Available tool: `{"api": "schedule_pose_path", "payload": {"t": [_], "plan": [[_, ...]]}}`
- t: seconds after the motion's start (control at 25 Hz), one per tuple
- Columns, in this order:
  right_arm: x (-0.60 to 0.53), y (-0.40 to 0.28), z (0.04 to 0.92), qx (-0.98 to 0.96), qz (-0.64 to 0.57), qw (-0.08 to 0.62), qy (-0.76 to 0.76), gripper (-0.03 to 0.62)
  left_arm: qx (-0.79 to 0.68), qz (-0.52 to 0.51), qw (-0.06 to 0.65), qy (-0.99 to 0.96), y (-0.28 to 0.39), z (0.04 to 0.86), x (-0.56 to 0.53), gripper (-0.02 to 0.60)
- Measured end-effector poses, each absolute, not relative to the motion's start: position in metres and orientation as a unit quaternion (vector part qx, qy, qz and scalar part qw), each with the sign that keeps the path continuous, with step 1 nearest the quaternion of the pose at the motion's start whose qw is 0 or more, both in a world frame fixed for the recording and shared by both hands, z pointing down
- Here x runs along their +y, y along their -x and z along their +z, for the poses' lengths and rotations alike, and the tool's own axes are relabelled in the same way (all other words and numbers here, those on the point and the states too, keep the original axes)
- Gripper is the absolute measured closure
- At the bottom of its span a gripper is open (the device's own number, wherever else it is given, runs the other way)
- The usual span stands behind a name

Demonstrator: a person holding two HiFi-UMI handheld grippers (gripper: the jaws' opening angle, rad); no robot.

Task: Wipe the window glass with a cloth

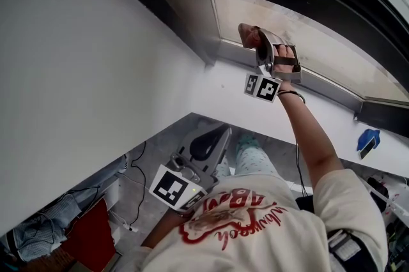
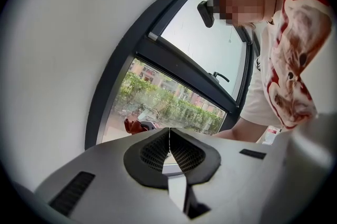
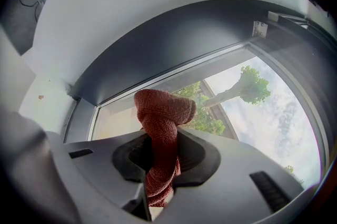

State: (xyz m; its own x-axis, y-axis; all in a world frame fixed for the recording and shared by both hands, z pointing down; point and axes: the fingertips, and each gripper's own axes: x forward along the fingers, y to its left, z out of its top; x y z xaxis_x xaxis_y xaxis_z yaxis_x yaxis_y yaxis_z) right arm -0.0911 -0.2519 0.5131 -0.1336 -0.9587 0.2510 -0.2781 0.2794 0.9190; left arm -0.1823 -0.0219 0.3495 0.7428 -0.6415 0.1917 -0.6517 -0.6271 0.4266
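Cloth: the rust-red cloth (image 3: 161,136) is bunched into a wad that sticks out past the jaw tips, up at the lower left corner of the pane.
Window glass: the window glass (image 1: 307,34) looks hazy low down. The wad sits at its surface, but no view settles whether it is actually touching.
Step in hand: judged as the start of a wiping stroke, or the approach to one, in that corner by the dark frame (image 3: 158,41).
Next move: it likely calls for pressing the wad flat to the pane and sweeping along it, clear of the frame edge.
Right hand-held gripper: the right hand-held gripper (image 1: 257,41) is raised at arm's length, its jaws clamped on the cloth's middle.
Left hand-held gripper: the left hand-held gripper (image 2: 169,136) is held low near the person's chest, well away from the pane. Its jaws are pressed together with nothing between them.
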Motion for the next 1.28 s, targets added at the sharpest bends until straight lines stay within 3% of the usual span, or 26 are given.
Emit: {"api": "schedule_pose_path", "payload": {"t": [1.08,1.28], "plan": [[-0.257,0.099,0.569,-0.676,-0.351,0.471,-0.445,0.516,-0.371,0.015,0.268,-0.889,0.181,0.369,-0.045,0.560],[-0.253,0.088,0.607,-0.683,-0.284,0.525,-0.421,0.513,-0.374,0.014,0.271,-0.887,0.181,0.370,-0.047,0.560]]}}
